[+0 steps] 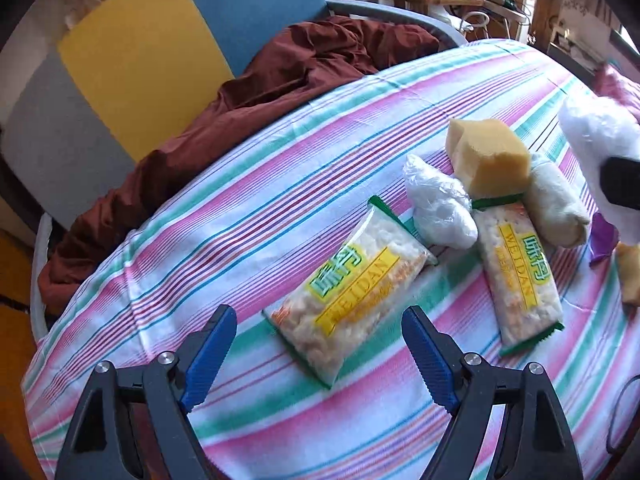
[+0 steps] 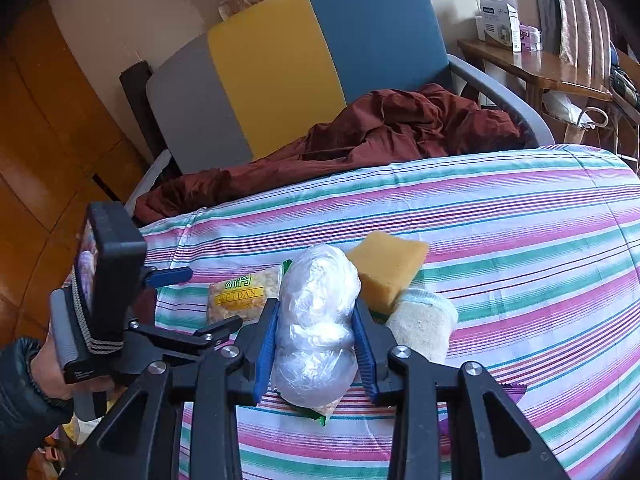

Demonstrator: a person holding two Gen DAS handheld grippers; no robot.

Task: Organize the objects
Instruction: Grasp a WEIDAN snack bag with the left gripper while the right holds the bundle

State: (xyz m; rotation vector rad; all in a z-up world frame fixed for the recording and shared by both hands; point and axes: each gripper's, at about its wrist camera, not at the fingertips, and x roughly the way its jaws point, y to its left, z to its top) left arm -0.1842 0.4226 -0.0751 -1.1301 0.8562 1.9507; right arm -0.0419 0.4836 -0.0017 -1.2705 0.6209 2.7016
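Observation:
On the striped sheet (image 1: 224,240) lie two WEIDAN snack packets. The nearer packet (image 1: 352,292) sits just beyond my left gripper (image 1: 320,344), which is open and touches nothing. The second packet (image 1: 520,276) lies to the right, beside a crumpled plastic bag (image 1: 438,208), a yellow sponge (image 1: 488,156) and a rolled white towel (image 1: 556,204). My right gripper (image 2: 316,308) is shut on a clear plastic-wrapped bundle (image 2: 316,348), held above the sheet. That bundle hides part of a packet under it. The sponge (image 2: 386,268), the towel (image 2: 424,328) and a packet (image 2: 244,292) show around it.
A chair with a grey, yellow and blue back (image 2: 280,72) stands behind the bed with a maroon cloth (image 2: 400,132) heaped on its seat. A wooden side table (image 2: 532,64) with boxes is at the far right. A purple wrapper (image 1: 602,240) lies at the right.

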